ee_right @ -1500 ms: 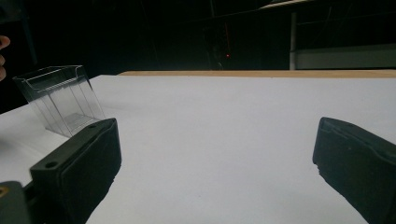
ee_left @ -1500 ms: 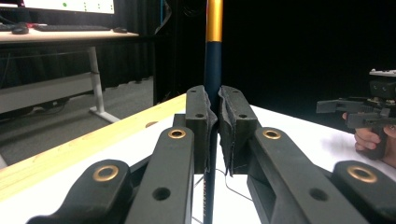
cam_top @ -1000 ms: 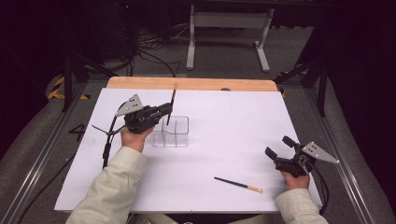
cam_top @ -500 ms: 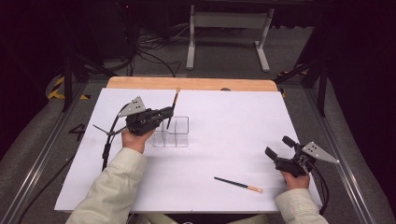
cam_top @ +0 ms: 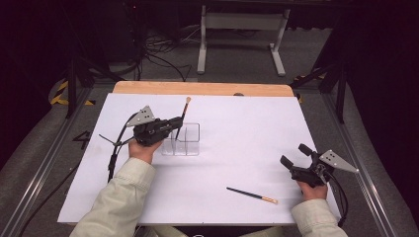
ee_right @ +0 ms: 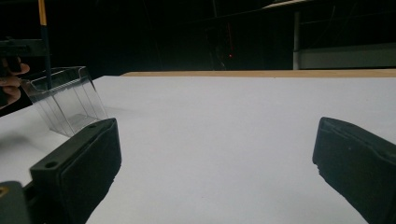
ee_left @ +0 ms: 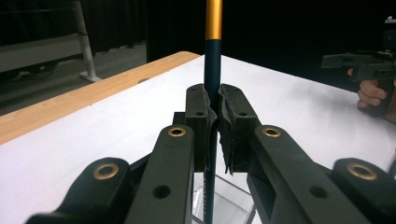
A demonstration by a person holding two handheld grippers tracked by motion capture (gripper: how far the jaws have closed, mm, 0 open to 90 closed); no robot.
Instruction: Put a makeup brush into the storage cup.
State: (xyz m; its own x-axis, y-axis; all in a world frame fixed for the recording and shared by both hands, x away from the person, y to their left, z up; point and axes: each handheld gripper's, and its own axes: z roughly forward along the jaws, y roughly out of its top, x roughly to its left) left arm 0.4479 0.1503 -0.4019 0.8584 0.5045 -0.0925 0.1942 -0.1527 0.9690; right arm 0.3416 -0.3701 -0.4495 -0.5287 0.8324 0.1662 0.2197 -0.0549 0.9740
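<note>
The left gripper (cam_top: 174, 127) is clamping a dark-handled brush (cam_top: 182, 117), jaws pressed tight against the shaft on both sides. The brush is standing nearly upright, leaning slightly, its gold ferrule and light tip pointing up and away from the person. Its lower end is sitting inside the clear divided holder (cam_top: 181, 139) on the white bench (cam_top: 237, 133); which compartment cannot be told for certain. In the left gripper view, the shaft (ee_left: 212, 70) is rising between the pads (ee_left: 198, 116), with the holder's clear wall (ee_left: 233, 203) below. The right gripper (cam_top: 295, 160) is resting near the bench's right edge, jaws spread wide and empty. A second brush (cam_top: 252, 195) is lying flat on the bench, near the right gripper and well apart from the holder.
</note>
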